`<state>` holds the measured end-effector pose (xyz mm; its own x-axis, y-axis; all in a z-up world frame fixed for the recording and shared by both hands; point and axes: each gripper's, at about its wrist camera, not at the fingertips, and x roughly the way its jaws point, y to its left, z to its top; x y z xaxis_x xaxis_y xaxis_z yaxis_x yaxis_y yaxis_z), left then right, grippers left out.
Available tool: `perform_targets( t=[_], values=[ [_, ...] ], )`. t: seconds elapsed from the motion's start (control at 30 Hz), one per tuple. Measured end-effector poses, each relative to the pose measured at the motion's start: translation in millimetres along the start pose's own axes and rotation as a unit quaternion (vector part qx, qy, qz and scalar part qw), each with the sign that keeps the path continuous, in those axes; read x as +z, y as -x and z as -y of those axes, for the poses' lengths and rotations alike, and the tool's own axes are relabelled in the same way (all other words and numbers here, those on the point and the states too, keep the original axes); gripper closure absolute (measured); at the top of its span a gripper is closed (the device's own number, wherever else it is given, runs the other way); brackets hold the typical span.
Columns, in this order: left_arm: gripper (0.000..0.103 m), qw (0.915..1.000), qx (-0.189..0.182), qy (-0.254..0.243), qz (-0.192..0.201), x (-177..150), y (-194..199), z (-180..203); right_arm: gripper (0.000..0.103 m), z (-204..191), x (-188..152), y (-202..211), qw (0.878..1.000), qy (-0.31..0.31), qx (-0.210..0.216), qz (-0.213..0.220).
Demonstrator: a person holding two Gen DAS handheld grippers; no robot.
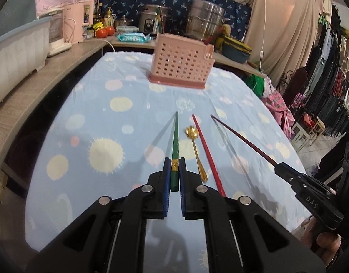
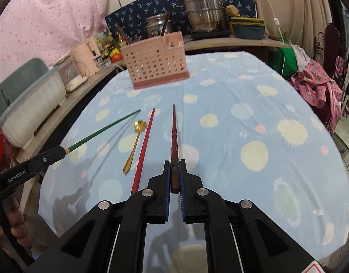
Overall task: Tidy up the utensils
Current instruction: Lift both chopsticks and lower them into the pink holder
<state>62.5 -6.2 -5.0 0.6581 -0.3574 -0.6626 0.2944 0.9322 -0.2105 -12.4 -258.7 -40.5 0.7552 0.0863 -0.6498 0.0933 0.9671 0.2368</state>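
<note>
The pink basket (image 1: 182,62) stands upright at the far end of my counter (image 1: 88,104), well apart from everything else. It looks like light, stiff plastic with holes all over, so I judge it could tip if I knock its rim.

Nearer me, my left gripper (image 1: 174,170) has its jaws clenched on the thick end of a green chopstick (image 1: 175,145), tip raised off the cloth. My right gripper (image 2: 174,170) is likewise clamped on the butt of a dark red chopstick (image 2: 174,134). Both seem thin, rigid and slick, likely to pivot in the pads, so the thick end is the place to grip.

On the cloth between them lie a bright red chopstick (image 1: 206,152) and a small gold spoon (image 1: 196,147), just beside each other. I'd take the spoon, probably light and slippery, by its slim handle.
</note>
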Motion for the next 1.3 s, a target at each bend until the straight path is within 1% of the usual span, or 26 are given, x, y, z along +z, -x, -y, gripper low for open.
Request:
perform_targets(
  t=[0.13, 0.3, 0.37, 0.53, 0.73, 1.07, 1.23, 1.3],
  values=[
    [0.096, 0.9995, 0.007, 0.003, 0.032, 22.1, 11.2, -4.8, 0.096, 8.6, 21.4, 11.6, 0.999, -0.005, -0.007, 0.032],
    [0.096, 0.9975, 0.014, 0.006, 0.069, 53.4, 21.1, -9.3, 0.096, 20.6, 51.4, 22.2, 0.998, -0.022, 0.003, 0.066],
    [0.096, 0.9962, 0.011, 0.009, 0.086, 69.2, 24.6, -10.1, 0.096, 23.0, 64.8, 24.8, 0.997, -0.023, 0.004, 0.08],
    [0.096, 0.9936, 0.008, 0.011, 0.112, 101.0, 27.0, -9.9, 0.096, 28.3, 99.9, 30.2, 0.993, -0.027, 0.008, 0.117],
    [0.096, 0.9905, -0.002, 0.006, 0.137, 135.4, 25.8, -3.5, 0.096, 36.0, 135.0, 28.8, 0.989, -0.041, 0.023, 0.137],
    [0.096, 0.9825, -0.013, -0.01, 0.186, 202.4, 19.4, 13.0, 0.096, 37.6, 197.6, 19.0, 0.984, -0.051, 0.051, 0.166],
    [0.096, 0.9749, -0.019, -0.015, 0.221, 246.7, 14.2, 24.5, 0.096, 32.7, 239.6, 16.4, 0.977, -0.039, 0.044, 0.205],
    [0.096, 0.9714, -0.019, -0.018, 0.236, 262.9, 11.6, 29.5, 0.096, 33.6, 262.6, 10.6, 0.974, -0.042, 0.043, 0.218]
  ],
)
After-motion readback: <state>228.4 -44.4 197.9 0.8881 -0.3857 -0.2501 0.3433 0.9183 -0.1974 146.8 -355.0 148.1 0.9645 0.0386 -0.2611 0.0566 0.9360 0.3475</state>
